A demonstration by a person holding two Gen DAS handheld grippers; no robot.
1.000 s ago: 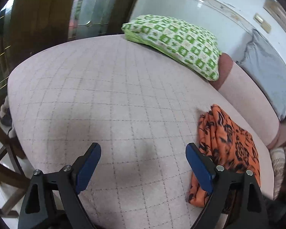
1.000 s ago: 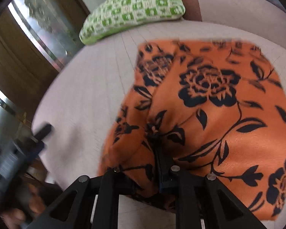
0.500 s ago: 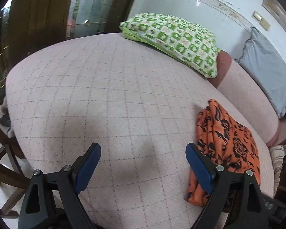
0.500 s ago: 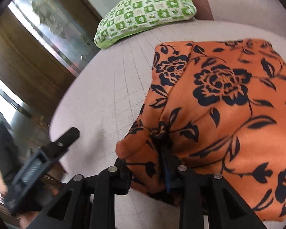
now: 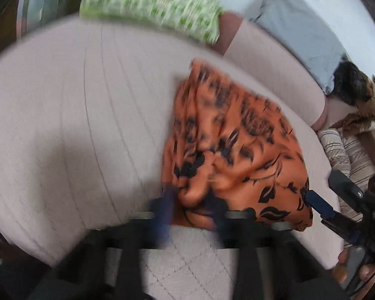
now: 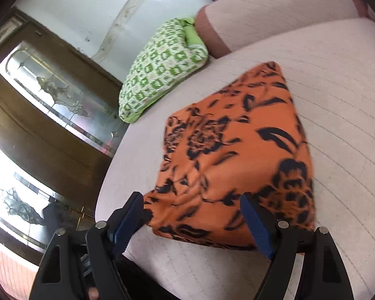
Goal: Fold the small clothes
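Note:
An orange cloth with black flowers (image 5: 237, 135) lies folded on the pale pink checked sofa seat (image 5: 62, 125). In the blurred left wrist view my left gripper (image 5: 192, 200) has its jaws narrowed around a bunched near corner of the cloth; the blur hides whether they pinch it. My right gripper (image 6: 192, 215) is open, its blue pads either side of the near edge of the cloth (image 6: 237, 155), not gripping it. The right gripper also shows at the right edge of the left wrist view (image 5: 320, 205).
A green and white checked pillow (image 6: 162, 67) lies at the back of the seat, also in the left wrist view (image 5: 152, 5). A grey cushion (image 5: 300, 30) leans on the sofa back. A wooden door with glass panels (image 6: 50, 115) stands left of the sofa.
My right gripper has opened and let go of the cloth. My left gripper has swung right onto the cloth's near corner and its jaws have narrowed.

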